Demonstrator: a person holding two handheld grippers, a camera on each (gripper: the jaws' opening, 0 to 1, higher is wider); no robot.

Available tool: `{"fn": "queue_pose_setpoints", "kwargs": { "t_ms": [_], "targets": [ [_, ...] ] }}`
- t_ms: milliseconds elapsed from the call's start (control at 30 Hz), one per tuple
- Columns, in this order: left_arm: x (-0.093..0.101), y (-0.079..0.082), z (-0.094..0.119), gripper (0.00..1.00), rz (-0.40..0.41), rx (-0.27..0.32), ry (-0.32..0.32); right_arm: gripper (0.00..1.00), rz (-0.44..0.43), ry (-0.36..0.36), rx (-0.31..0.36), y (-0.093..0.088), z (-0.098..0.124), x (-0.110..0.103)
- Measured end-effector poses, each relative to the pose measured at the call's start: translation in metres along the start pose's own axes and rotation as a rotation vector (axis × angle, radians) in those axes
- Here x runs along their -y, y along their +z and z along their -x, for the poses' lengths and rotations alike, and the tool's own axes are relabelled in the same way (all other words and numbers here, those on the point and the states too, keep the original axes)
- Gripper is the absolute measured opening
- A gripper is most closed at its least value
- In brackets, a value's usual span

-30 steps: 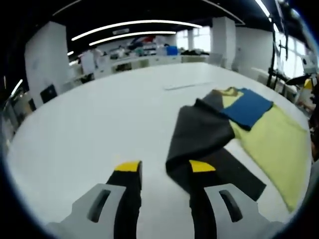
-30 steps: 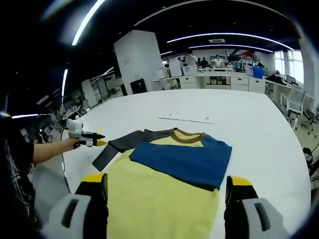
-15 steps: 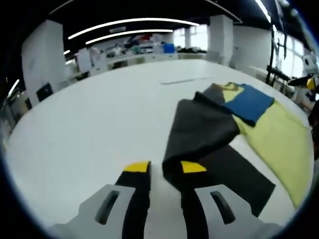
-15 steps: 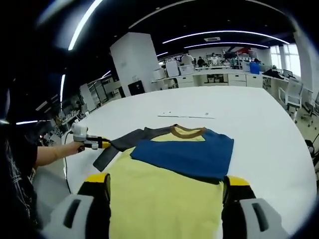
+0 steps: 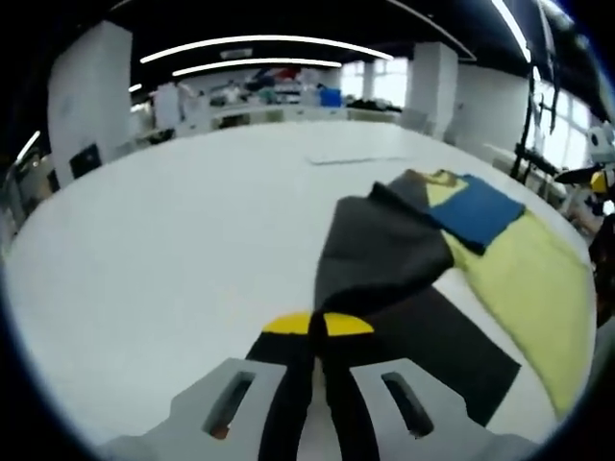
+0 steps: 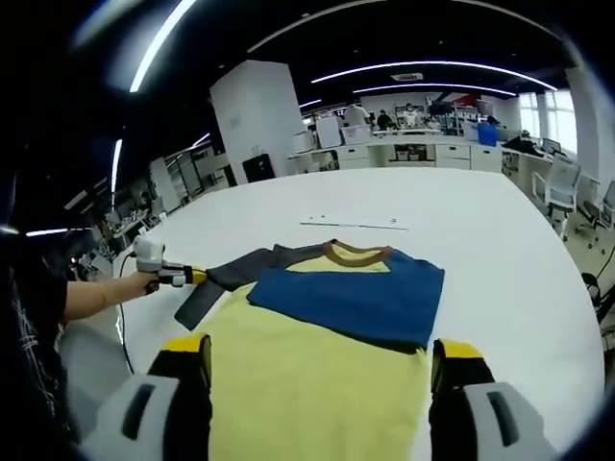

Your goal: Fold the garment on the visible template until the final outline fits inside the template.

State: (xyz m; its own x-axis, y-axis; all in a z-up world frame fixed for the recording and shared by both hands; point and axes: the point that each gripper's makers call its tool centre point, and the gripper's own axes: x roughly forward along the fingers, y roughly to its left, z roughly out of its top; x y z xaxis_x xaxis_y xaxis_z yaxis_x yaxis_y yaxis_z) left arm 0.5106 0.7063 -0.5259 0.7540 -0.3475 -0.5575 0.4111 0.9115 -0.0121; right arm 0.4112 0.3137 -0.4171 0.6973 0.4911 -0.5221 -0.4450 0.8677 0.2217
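The garment lies flat on the white table (image 6: 500, 240): a yellow body (image 6: 317, 375), a brown collar (image 6: 357, 253), a blue sleeve (image 6: 351, 300) folded across the chest, and a dark grey sleeve (image 6: 231, 280) spread out to the left. In the left gripper view the grey sleeve (image 5: 384, 259) runs up from my left gripper (image 5: 318, 325), which is shut on its near edge. The same gripper (image 6: 178, 277) appears in the right gripper view, held by a hand at the sleeve's end. My right gripper (image 6: 320, 357) hovers open over the yellow hem, holding nothing.
A thin pale strip (image 6: 351, 223) lies on the table beyond the collar. The table's front edge (image 6: 144, 336) is close on the left, near the person's arm (image 6: 91, 293). Desks and chairs (image 6: 562, 187) stand at the back of the room.
My left gripper's jaws have closed from open onto the edge of the grey sleeve. The right gripper has stayed open over the hem, nearly still.
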Motion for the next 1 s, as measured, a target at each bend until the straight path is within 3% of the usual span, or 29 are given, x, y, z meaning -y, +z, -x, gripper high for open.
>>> {"fn": "queue_pose_setpoints", "kwargs": {
  "t_ms": [333, 700, 867, 1000],
  "targets": [
    [0.008, -0.01, 0.016, 0.0, 0.014, 0.005, 0.028, 0.95, -0.004, 0.003, -0.003, -0.003, 0.007, -0.003],
    [0.011, -0.015, 0.019, 0.0, 0.024, 0.006, 0.068, 0.96, 0.014, 0.003, -0.018, -0.004, 0.014, -0.007],
    [0.008, -0.014, 0.016, 0.14, 0.051, 0.021, 0.073, 0.96, 0.01, -0.005, -0.019, -0.007, 0.015, -0.004],
    [0.01, -0.012, 0.012, 0.11, 0.103, 0.031, 0.055, 0.96, 0.001, -0.01, -0.019, -0.008, 0.017, -0.003]
  ]
}}
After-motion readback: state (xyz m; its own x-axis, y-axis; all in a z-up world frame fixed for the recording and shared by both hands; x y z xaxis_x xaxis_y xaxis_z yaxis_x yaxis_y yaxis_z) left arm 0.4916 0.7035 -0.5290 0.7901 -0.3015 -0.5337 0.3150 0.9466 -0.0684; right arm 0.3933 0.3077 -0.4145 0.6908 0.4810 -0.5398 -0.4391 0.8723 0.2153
